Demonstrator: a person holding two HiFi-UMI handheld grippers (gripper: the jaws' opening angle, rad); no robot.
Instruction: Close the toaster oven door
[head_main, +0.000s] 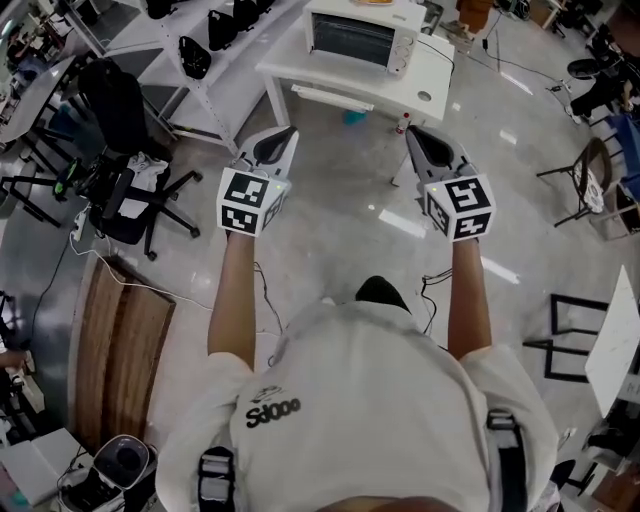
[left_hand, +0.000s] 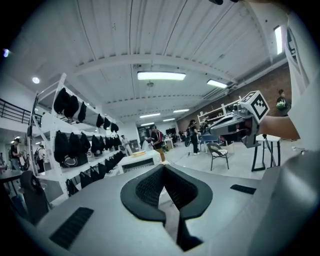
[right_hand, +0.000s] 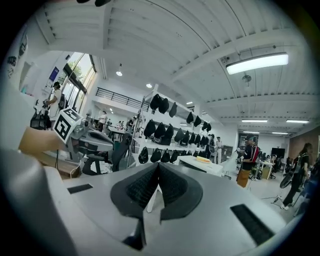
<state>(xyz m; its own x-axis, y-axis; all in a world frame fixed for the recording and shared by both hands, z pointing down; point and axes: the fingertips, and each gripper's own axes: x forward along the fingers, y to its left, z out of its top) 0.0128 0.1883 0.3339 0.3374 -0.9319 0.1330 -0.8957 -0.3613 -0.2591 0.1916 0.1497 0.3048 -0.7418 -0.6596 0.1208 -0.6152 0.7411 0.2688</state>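
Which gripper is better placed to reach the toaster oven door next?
Right, marginally. The left gripper and right gripper are both shut, empty and short of the table, but the right one's tips look slightly nearer the toaster oven front. Either could do it.

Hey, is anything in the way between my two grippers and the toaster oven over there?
Nothing visible. Only bare floor lies between the left gripper and right gripper, both shut and empty, and the white table that carries the toaster oven. The black office chair stands off to the left, clear of that path.
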